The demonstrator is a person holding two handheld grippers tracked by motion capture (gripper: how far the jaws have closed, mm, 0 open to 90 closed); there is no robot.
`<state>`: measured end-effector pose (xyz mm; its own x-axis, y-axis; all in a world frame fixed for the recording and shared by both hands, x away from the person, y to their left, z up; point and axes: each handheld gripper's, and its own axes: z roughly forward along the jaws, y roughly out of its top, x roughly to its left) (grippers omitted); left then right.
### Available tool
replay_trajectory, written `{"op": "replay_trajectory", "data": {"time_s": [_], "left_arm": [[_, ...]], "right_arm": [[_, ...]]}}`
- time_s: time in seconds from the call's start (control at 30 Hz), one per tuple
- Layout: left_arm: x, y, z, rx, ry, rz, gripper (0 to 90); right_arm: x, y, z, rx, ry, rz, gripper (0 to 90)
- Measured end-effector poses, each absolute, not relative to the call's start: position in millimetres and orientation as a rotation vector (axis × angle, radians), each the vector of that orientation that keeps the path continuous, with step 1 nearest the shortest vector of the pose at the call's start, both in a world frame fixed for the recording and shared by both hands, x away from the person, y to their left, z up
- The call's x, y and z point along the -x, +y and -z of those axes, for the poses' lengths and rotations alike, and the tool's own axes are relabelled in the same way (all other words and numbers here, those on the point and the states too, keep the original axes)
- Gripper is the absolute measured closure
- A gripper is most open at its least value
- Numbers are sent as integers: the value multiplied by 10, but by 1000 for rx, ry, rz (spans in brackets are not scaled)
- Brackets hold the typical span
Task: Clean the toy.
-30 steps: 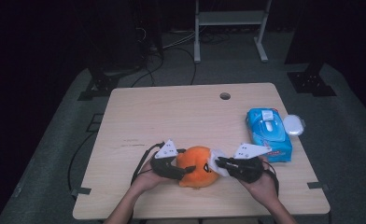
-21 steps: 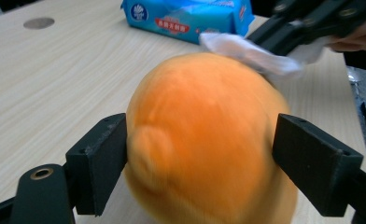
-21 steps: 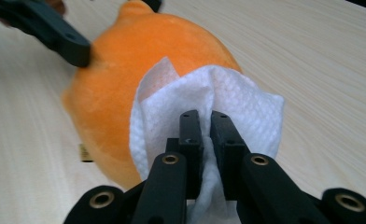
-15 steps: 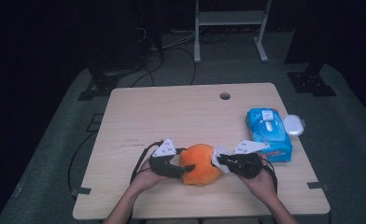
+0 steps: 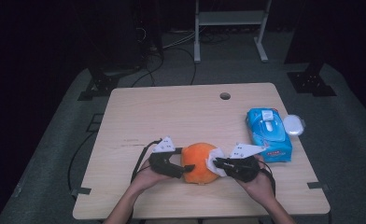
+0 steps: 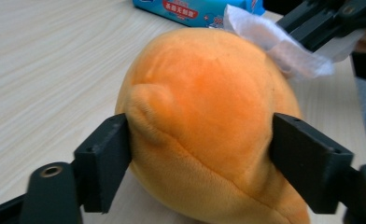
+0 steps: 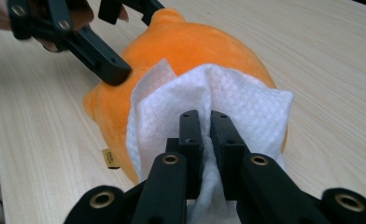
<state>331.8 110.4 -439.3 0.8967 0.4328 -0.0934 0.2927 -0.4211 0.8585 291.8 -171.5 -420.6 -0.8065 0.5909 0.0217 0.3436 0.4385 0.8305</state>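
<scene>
An orange plush toy [image 5: 199, 164] lies near the table's front edge, between both hands. My left gripper [image 5: 185, 159] has a jaw on each side of the toy [image 6: 204, 93], and both pads touch its fur. Those jaws have just been opening, with the toy still between them. My right gripper [image 7: 204, 119] is shut on a folded white wipe [image 7: 246, 102]. The wipe lies against the toy's [image 7: 195, 46] right side. In the high view the right gripper [image 5: 218, 163] points left at the toy, wipe [image 5: 213, 158] in front.
A blue pack of wet wipes [image 5: 270, 135] lies at the table's right edge, with a small white round thing [image 5: 294, 125] beside it. The wooden table [image 5: 172, 107] has a cable hole [image 5: 225, 96] near its far edge. Dark floor, cables and a metal stand lie beyond.
The toy has turned a little between the grippers, and the dark marking seen on it a second ago is gone from view. Both hands have stayed about where they were.
</scene>
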Motion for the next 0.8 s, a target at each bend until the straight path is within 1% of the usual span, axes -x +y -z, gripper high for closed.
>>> {"op": "replay_trajectory", "data": {"time_s": [0.03,0.1,0.17,0.3,0.47,0.53,0.7,0.8], "left_arm": [[-3310,1093,4386,-2041,518,-181,255],[-3279,1065,4367,-2045,467,-201,278],[-3230,1034,4359,-2061,418,-227,287],[-3189,1022,4343,-2065,396,-251,310],[-3062,876,4297,-2079,277,-334,333],[-3019,830,4288,-2107,251,-381,333],[-3013,845,4307,-2093,261,-366,335],[-2988,805,4301,-2096,242,-370,335]], "right_arm": [[-2894,-1709,4183,-802,2412,-1303,832],[-2867,-1705,4121,-774,2390,-1338,832],[-2868,-1700,4078,-774,2371,-1344,832],[-2935,-1723,4123,-815,2376,-1345,831],[-2841,-1642,4028,-753,2362,-1405,832],[-2819,-1572,4005,-717,2363,-1377,831],[-2938,-1710,4044,-792,2336,-1317,832],[-2990,-1832,4064,-875,2329,-1368,832]]}}
